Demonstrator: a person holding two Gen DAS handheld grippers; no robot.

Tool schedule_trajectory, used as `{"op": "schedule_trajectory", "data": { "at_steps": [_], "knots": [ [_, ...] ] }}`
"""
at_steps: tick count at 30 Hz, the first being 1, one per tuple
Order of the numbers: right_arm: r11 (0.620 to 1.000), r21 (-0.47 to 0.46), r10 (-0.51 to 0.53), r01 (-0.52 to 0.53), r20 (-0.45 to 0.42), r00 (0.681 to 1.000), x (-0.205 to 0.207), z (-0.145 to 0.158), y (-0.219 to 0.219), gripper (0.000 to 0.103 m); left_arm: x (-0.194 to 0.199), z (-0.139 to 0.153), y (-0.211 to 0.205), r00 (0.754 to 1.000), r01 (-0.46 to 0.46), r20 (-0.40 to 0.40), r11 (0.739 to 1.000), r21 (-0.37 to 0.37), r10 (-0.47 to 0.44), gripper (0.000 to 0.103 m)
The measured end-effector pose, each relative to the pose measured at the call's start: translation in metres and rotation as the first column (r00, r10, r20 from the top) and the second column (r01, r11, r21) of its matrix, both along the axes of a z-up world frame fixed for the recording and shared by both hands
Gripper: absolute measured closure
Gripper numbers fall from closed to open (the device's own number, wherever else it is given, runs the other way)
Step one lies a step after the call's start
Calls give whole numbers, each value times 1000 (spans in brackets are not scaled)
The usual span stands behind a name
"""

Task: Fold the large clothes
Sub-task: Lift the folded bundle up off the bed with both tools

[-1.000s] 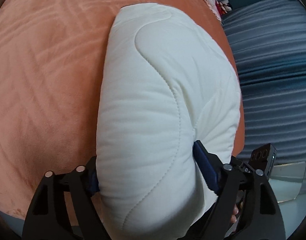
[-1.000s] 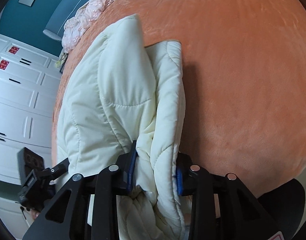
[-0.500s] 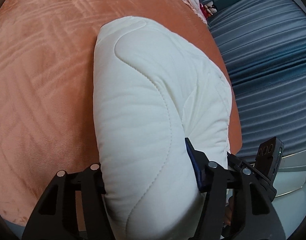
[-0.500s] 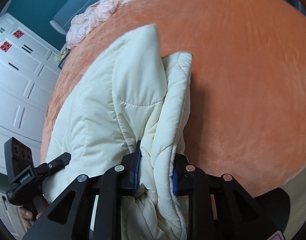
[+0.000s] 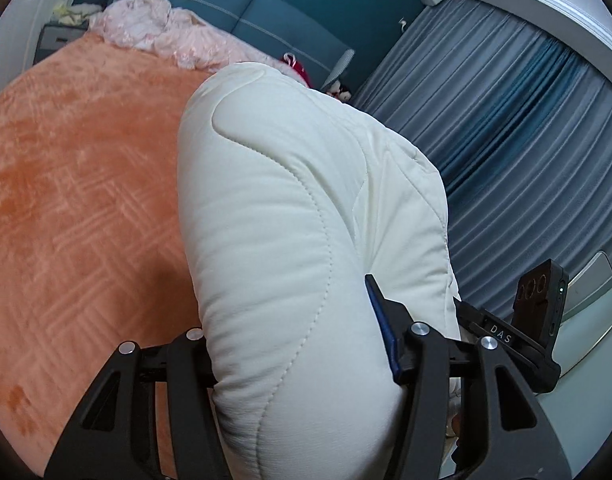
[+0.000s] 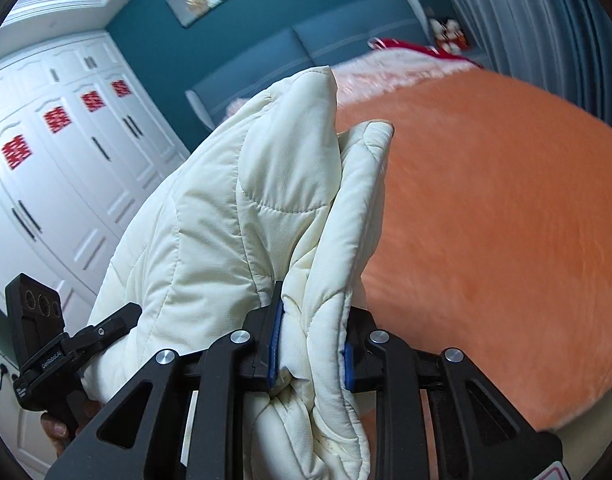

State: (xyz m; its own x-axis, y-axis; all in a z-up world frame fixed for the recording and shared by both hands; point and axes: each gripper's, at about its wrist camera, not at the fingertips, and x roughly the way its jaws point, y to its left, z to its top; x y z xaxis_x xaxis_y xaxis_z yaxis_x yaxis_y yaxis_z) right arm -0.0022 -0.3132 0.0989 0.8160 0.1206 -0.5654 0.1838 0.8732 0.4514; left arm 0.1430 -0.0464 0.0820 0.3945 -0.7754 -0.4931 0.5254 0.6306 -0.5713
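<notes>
Biggest change: the cream quilted jacket (image 5: 306, 220) now fills the centre of both views, bulging up w/ the teal headboard (image 5: 290, 12) and grey curtains (image 5: 505, 128) behind it, where a sec ago only the orange bedspread (image 5: 74, 200) showed around it. Looks lifted off the bed, so prob mid-carry or a shake-out before the next fold.

Left gripper (image 5: 294, 344), bottom centre: jaws have just been closing, a thick padded roll squeezed between them.

Right gripper (image 6: 309, 352), bottom centre: also just closed in, pinching a narrow bunched edge of the jacket (image 6: 242, 216) between blue pads (image 6: 274, 344).
</notes>
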Motion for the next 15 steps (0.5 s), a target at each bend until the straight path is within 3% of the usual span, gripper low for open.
{"op": "schedule_trajectory", "data": {
  "at_steps": [8, 15],
  "knots": [
    [993, -45, 117, -111, 144, 983, 48, 46, 47, 80, 36, 47, 66, 983, -81, 160, 996, -48, 88, 50],
    [986, -36, 163, -160, 121, 979, 112, 26, 75, 80, 85, 27, 109, 978, -141, 147, 988, -57, 148, 49]
  ]
}}
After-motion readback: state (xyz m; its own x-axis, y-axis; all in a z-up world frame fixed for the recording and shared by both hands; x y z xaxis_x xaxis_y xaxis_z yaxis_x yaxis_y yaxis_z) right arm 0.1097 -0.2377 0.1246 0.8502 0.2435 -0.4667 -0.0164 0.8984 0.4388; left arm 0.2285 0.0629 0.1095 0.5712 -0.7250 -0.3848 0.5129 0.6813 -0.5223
